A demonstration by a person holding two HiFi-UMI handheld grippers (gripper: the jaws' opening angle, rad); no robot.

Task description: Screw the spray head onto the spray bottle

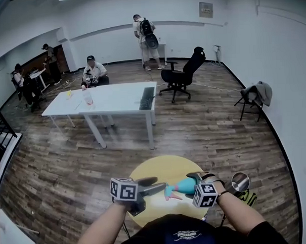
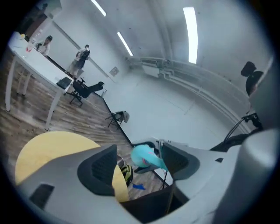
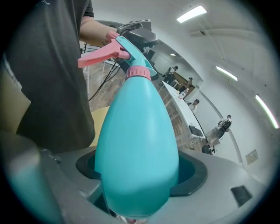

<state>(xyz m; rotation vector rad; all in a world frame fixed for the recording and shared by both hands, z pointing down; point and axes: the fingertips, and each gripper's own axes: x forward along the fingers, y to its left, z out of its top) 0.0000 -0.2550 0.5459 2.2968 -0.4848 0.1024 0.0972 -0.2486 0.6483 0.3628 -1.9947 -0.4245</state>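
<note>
Spray bottle (image 3: 138, 140): teal, egg-shaped, pink-triggered

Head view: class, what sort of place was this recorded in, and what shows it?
Probably an office or shared workroom: a long white table with a keyboard on it, and a black swivel chair on the wooden floor.

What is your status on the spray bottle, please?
Right gripper shut on spray bottle. Left gripper open beside spray head. Head sits on the bottle, tightness unclear. Nothing in the way.
</note>
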